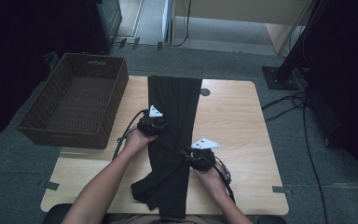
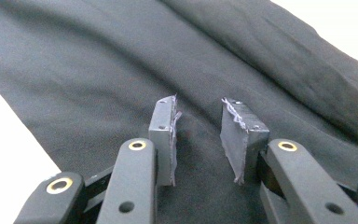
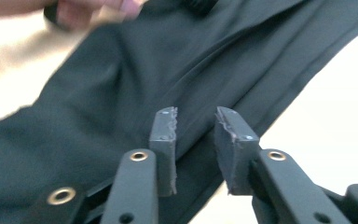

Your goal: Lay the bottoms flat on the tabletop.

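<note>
**Two Grippers Poised Over Dark Garment**

A long black cloth garment [image 1: 172,135] lies lengthwise down the middle of a light wooden table [image 1: 233,121], its near end hanging rumpled over the front edge. The left gripper [image 2: 198,135] hovers over the fabric's left part, jaws partly open with nothing clamped between them. The right gripper [image 3: 196,140] sits at the garment's right edge, jaws likewise parted and empty. A dark brown woven wicker basket [image 1: 74,100] stands at the table's left.

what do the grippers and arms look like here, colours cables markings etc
Both the left gripper and the right gripper are black, each topped by a pale three-cornered plate and trailing a black cable. Their jaws end in dark grey rectangular pads with frayed edges, on black links with brass-coloured rivets. The forearms are bare, with no sleeves visible.
</note>
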`<action>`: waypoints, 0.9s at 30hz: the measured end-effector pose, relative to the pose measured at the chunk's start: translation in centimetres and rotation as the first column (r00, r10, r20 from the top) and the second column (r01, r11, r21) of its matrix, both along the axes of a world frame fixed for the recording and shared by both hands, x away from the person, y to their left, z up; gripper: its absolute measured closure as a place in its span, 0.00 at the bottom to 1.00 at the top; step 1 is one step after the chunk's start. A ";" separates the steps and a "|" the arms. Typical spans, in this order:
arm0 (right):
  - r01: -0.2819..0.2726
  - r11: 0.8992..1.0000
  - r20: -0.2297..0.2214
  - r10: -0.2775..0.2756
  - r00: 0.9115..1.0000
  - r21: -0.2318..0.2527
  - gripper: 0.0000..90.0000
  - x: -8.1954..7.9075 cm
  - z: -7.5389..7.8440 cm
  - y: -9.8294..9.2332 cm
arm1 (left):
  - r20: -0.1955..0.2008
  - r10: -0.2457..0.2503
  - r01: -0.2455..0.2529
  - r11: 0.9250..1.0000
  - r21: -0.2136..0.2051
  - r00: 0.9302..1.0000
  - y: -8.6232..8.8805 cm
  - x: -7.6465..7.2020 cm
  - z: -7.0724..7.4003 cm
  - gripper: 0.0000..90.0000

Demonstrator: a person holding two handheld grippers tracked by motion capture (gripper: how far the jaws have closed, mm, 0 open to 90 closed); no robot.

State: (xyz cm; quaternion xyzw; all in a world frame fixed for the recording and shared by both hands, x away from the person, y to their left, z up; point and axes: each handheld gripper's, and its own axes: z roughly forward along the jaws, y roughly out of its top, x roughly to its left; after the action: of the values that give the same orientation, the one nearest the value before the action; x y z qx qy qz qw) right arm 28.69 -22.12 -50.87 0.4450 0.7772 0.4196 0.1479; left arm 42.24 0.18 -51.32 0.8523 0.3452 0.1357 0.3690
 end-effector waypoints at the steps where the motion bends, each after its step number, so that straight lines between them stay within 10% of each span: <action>1: 0.011 1.000 -0.009 -0.011 1.000 0.016 0.74 0.2 0.3 -0.2 | 0.002 0.000 0.000 1.000 -0.005 1.000 0.1 0.0 0.0 0.74; 15: -0.065 0.998 0.008 0.064 0.998 0.026 0.61 0.4 1.0 3.7 | 0.006 0.032 -0.032 0.999 0.008 0.999 0.3 1.2 0.0 0.75; 20: -0.096 0.995 -0.009 0.096 0.995 -0.039 0.54 0.0 0.0 5.4 | 0.008 0.065 -0.065 0.998 -0.010 0.998 0.7 1.5 -0.1 0.74; 24: -0.107 0.989 -0.005 0.107 0.994 -0.099 0.58 -0.5 -1.0 5.7 | 0.010 0.060 -0.060 0.998 -0.009 0.998 0.8 1.5 -0.1 0.74; 27: -0.081 0.992 0.040 0.085 0.996 -0.095 0.80 -1.1 -1.3 5.2 | 0.012 0.059 -0.059 0.998 -0.007 0.998 0.9 1.6 -0.1 0.74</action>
State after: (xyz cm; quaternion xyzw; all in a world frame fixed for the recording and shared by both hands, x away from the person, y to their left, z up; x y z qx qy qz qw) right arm 27.54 -16.87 -52.18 0.3954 0.8104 0.3984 0.1680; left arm 43.82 1.10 -51.46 0.8396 0.3682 0.1504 0.3699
